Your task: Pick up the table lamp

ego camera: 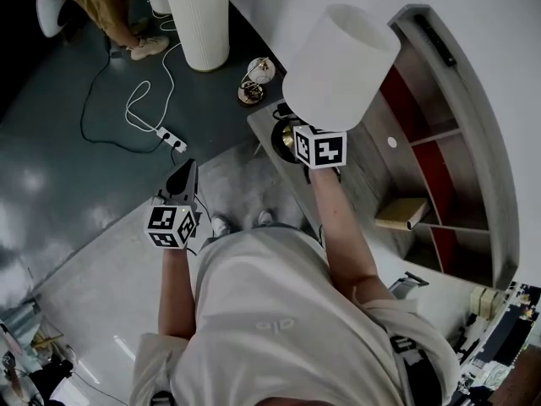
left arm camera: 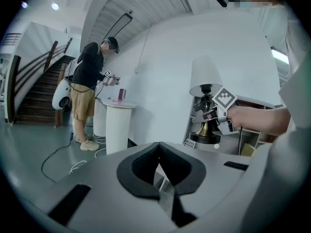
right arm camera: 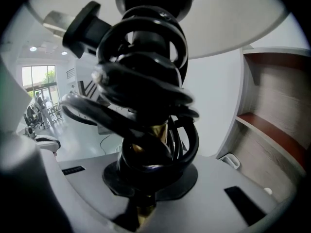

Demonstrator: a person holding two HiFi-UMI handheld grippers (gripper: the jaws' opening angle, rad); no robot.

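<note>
From the head view, your right hand-held gripper (ego camera: 303,139) is tucked under the shade of the white-shaded, brass-stemmed table lamp (ego camera: 338,66), which stands near the front corner of the grey wood-grain desk (ego camera: 376,172). Your left hand-held gripper (ego camera: 182,180) hangs well apart from it, over the glossy grey floor (ego camera: 76,184). Lift straight up so the shade clears the red-backed open shelves (ego camera: 439,142) beside it. Mind the white ribbed pedestal (ego camera: 200,28) and the white power strip with its trailing cable (ego camera: 172,139) on the floor to your left.

In the left gripper view, the jaws meet at their tips with nothing between them. That hand is free to steady the round black base (left arm camera: 204,139) if the lamp feels top-heavy. Another person in a dark top and tan shorts (left arm camera: 87,81) stands at the pedestal, with a dark staircase (left arm camera: 36,93) behind.

In the right gripper view, the jaws are clamped on the brass stem, just under a thick coil of black cord (right arm camera: 146,76) wound round it. I judge the grip sound but low on a smooth metal post, so squeeze firmly and hold the stem upright. The coil looks loose enough to slip, and its plug juts out at the upper left, so raise the lamp slowly. The pale, open room behind gives you space to swing away from the shelves.
</note>
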